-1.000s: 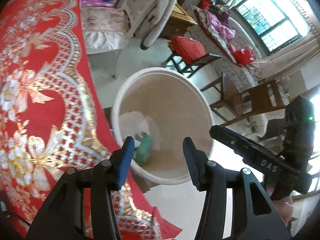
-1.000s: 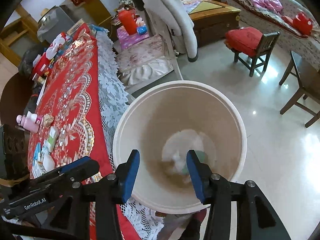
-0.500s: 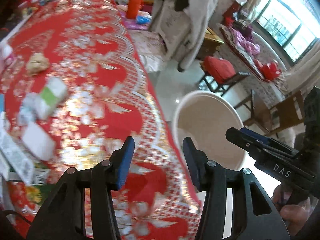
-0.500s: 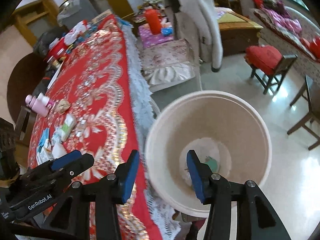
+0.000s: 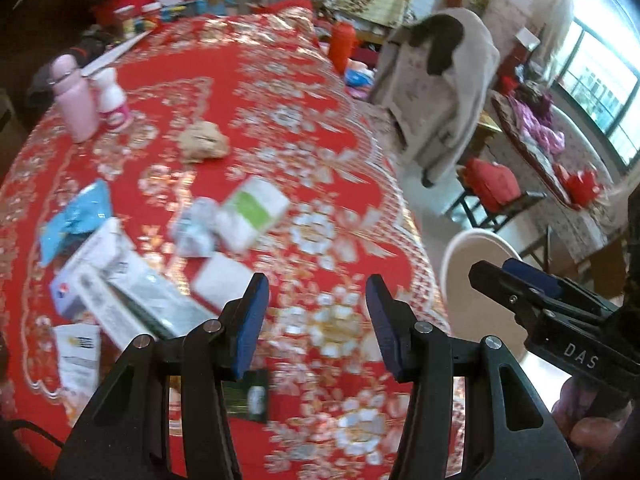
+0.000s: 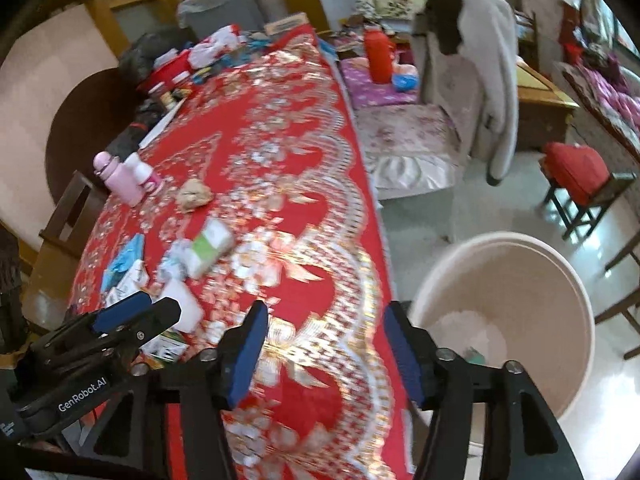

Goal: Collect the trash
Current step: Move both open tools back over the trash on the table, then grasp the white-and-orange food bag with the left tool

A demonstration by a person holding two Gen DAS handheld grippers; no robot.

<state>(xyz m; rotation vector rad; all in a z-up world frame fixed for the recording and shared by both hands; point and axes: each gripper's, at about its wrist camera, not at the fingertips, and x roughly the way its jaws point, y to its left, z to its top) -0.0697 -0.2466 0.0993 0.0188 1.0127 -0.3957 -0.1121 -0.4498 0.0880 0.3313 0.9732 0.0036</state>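
Note:
Trash lies on the red and gold tablecloth (image 5: 320,92): a green and white packet (image 5: 252,210), a crumpled clear wrapper (image 5: 192,228), a white square packet (image 5: 220,280), a blue wrapper (image 5: 76,220), white boxes (image 5: 116,292) and a brown crumpled wad (image 5: 202,142). The beige bin (image 6: 508,312) stands on the floor by the table's right edge, with some trash at its bottom. My left gripper (image 5: 316,320) is open and empty above the table. My right gripper (image 6: 324,352) is open and empty over the table edge beside the bin.
A pink bottle (image 5: 76,100) and a small white bottle (image 5: 112,100) stand at the table's left. Clutter fills the far end. A chair with a grey coat (image 6: 480,80), a red thermos (image 6: 376,56) and wooden stools with red cushions (image 6: 580,176) stand around.
Both grippers have swung left, away from above the bin and over the table. The trash on the cloth has come into view. Both stay open and empty.

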